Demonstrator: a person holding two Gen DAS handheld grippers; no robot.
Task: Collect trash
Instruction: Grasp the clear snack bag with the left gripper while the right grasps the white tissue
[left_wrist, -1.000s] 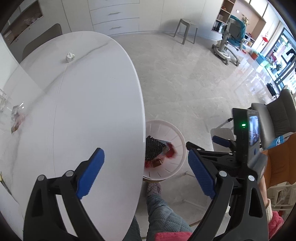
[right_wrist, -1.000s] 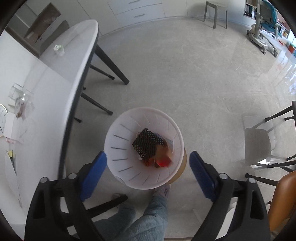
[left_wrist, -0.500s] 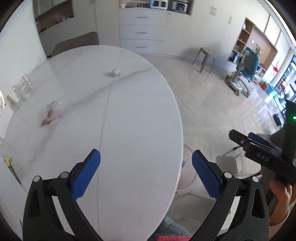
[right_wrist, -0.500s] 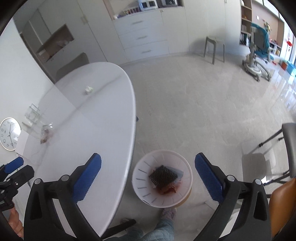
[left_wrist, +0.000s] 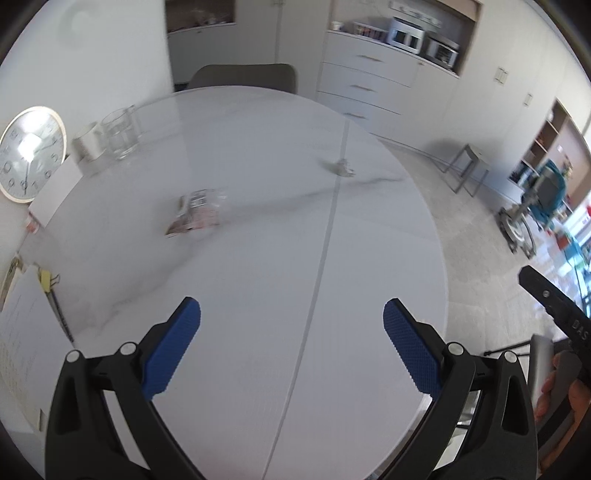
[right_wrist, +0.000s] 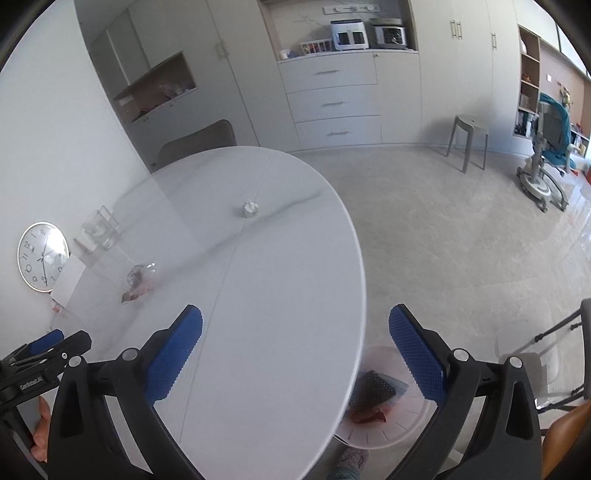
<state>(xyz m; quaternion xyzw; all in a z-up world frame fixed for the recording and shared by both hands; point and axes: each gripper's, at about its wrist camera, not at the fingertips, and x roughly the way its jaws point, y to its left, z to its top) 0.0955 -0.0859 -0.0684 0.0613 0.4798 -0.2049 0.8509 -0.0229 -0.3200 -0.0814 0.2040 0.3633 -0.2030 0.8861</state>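
Pale cabinets with drawers line the far wall, and a round white marble-look counter (left_wrist: 280, 229) fills most of both wrist views. On it lie two pieces of trash, well apart: a small crumpled white paper ball (left_wrist: 341, 168) near the far right part of the top, beside the thin seam across the surface, and a flattened clear plastic wrapper with reddish print (left_wrist: 197, 216) towards the left. Behind the wrapper, near the wall edge, stand clear drinking glasses (left_wrist: 120, 134), and a round white wall clock (left_wrist: 27, 153) leans against the wall.

A left claw (left_wrist: 291, 336) with blue ribbed pads hangs over the near part of the counter, its jaws spread wide with nothing between them. A right claw (right_wrist: 295, 343) is likewise spread wide and empty, above the counter's near right edge.

On the grey floor, partly hidden under the counter's rim, sits a round white plastic waste bin (right_wrist: 399, 432) holding a black mesh piece (right_wrist: 373, 386) and reddish scraps (right_wrist: 367, 415).
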